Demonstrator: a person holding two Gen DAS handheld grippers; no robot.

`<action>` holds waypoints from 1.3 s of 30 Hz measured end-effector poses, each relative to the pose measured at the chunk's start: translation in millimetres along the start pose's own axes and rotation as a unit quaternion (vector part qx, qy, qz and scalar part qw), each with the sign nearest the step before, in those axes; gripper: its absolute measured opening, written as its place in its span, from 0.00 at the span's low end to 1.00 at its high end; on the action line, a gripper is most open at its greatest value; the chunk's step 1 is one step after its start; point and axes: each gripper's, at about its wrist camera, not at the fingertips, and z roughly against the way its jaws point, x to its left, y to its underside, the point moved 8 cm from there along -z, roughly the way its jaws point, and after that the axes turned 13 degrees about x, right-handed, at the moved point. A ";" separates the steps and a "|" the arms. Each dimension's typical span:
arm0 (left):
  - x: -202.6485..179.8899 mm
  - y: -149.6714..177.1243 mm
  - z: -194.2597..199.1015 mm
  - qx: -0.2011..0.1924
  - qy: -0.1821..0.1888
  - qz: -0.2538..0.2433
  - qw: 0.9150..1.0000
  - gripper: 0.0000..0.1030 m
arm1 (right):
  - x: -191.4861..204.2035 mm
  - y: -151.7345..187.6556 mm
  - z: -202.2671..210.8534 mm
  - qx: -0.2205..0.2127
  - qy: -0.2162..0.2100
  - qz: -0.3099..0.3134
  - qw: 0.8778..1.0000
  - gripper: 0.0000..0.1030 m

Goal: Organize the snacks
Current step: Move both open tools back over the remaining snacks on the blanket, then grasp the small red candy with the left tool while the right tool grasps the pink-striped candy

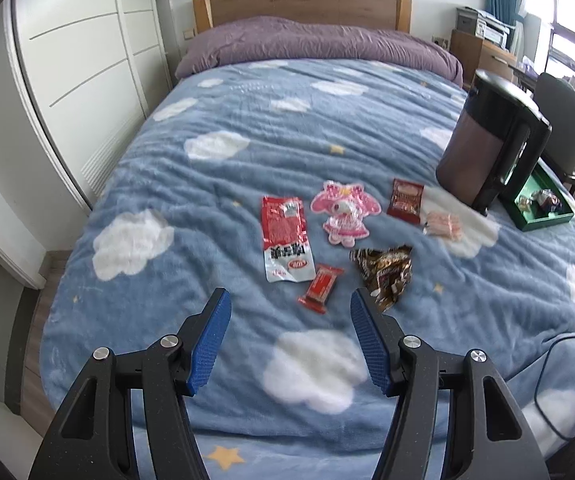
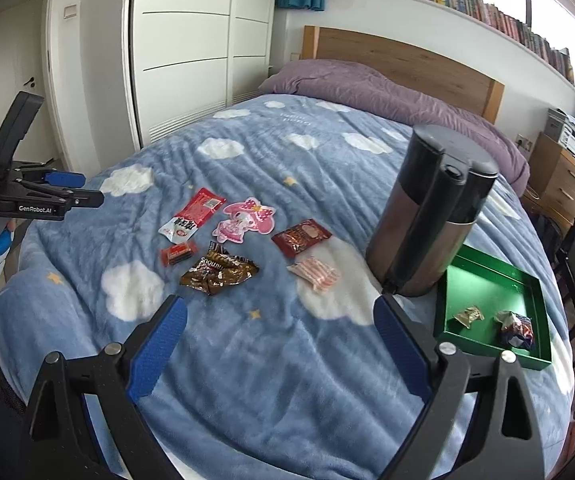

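print on the wrappers is too blurred to read; the two small items in the green tray (image 2: 487, 276) can't be identified. kettle (image 2: 431, 216) hides the tray's far-left corner. my left gripper (image 1: 290, 304) is partly spread, nothing between the jaws, above the blanket (image 1: 207, 200). small red bar (image 1: 321, 287) lies just ahead of its tips, brown foil bag (image 1: 383, 272) close by its right finger. my right gripper (image 2: 279, 312) stands wide and empty; the brown bag lies ahead of its left finger, the tray just beside its right finger.
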 end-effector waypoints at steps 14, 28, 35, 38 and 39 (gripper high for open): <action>-21.3 5.5 -77.1 0.072 0.029 -0.048 0.996 0.55 | 4.7 -13.7 -68.6 0.046 -0.038 0.056 0.997 1.00; -28.5 -5.7 -145.7 0.130 0.055 -0.055 0.988 0.55 | -7.7 -28.0 -144.5 0.098 -0.056 0.095 0.989 1.00; -28.7 -9.3 -171.8 0.153 0.053 -0.063 0.985 0.55 | -23.3 -40.1 -187.8 0.128 -0.055 0.110 0.984 1.00; -29.7 -11.3 -178.8 0.159 0.056 -0.067 0.983 0.55 | -30.2 -45.0 -204.6 0.137 -0.055 0.119 0.982 1.00; -30.0 -12.2 -181.1 0.161 0.057 -0.067 0.983 0.55 | -31.0 -45.5 -207.6 0.139 -0.055 0.121 0.981 1.00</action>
